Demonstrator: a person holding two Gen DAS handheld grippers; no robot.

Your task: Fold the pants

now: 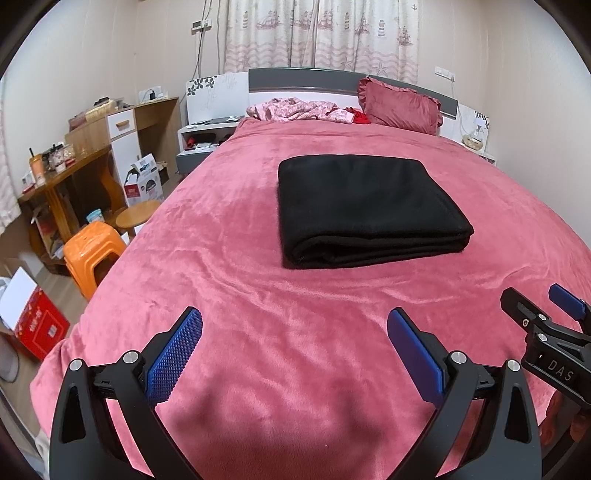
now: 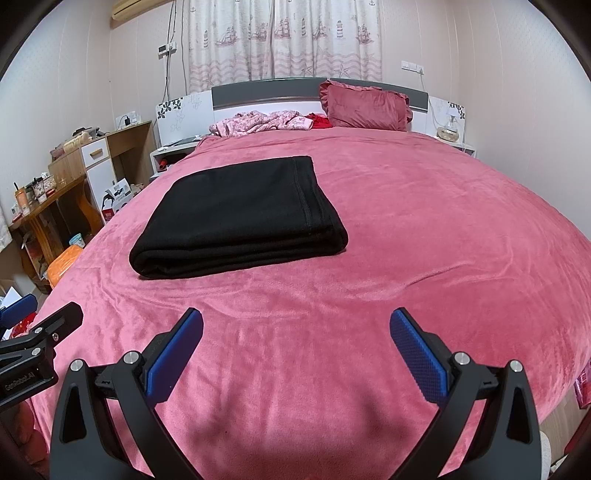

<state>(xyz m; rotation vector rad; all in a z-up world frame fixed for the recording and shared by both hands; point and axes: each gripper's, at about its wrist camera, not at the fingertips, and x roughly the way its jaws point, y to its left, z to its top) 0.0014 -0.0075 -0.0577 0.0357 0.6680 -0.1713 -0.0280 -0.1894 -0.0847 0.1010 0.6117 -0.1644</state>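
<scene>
Black pants (image 1: 365, 206): we see them folded into a thick, flat rectangle with stacked layers showing along the near edge, lying on the bed well ahead of both grippers; in the right wrist view (image 2: 240, 218) they sit left of centre, with a stitched hem running along their right side.
Pink bedspread (image 1: 295, 332): plush and lightly rippled, it covers the whole bed; we see it bare between the pants and our grippers.
Left gripper (image 1: 295, 350): we hold it above the near part of the bedspread, its blue-padded fingers (image 1: 173, 358) spread wide with nothing between them and touching no cloth.
Right gripper (image 2: 295, 350): likewise above the near bedspread, its fingers (image 2: 421, 358) wide apart and holding nothing; we also catch it at the right edge of the left wrist view, just beside the left gripper.
Pillow (image 1: 400, 107): dark red with a ruffled edge, propped against the headboard (image 1: 303, 79) at the far end.
Crumpled clothing (image 1: 299, 110): a pink patterned heap with a bit of red cloth beside it, just left of the pillow.
Curtain (image 1: 321, 33): pale, printed with ships and lighthouses, hanging behind the headboard.
Orange stool (image 1: 92, 254): plastic, on the floor left of the bed, near a round wooden stool (image 1: 138, 214).
Wooden desk (image 1: 70, 177): cluttered with small items, against the left wall.
Red box (image 1: 37, 325): on the floor at the lower left.
</scene>
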